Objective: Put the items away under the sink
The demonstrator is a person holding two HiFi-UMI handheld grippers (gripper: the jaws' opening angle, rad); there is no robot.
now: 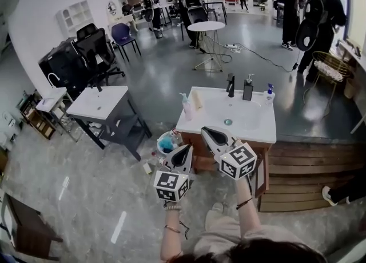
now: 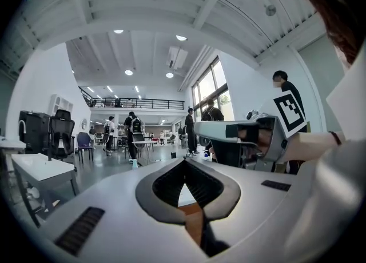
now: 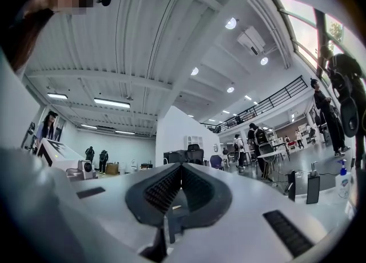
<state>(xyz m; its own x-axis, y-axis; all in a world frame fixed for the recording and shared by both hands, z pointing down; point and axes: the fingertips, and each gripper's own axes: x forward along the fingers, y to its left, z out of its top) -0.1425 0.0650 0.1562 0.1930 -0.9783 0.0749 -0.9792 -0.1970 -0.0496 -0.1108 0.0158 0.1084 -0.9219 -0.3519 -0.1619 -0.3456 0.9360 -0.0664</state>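
Both grippers were held level in front of the sink counter (image 1: 257, 126), pointing at it.
Left gripper (image 1: 186, 149): jaws closed tip to tip, nothing between them.
Right gripper (image 1: 207, 132): jaws likewise closed and empty, tip just short of the counter's front edge.

The items to stow stood on the counter, beyond both tips, and none was touched.

Key relation: the pink pump bottle (image 1: 187, 107) at the counter's left edge lay straight ahead of your left gripper, long axis upright. The black pump dispenser (image 1: 247, 89) and the blue-topped bottle (image 1: 269, 92) stood at the back right beside the tap (image 1: 230, 84), on your right gripper's side.

Judged: either hand would need its jaws opened and brought in level across a bottle's body, the left for the pink one, the right for the back pair.

Count:
- upright bottles: 3
- pale block (image 1: 198, 100) beside the pink bottle: 1, kind not made out
- tap: 1
- tub (image 1: 167, 142) of blue things on the floor left of the sink: 1

The cupboard (image 1: 264, 164) under the basin was mostly hidden behind your grippers; door state not made out
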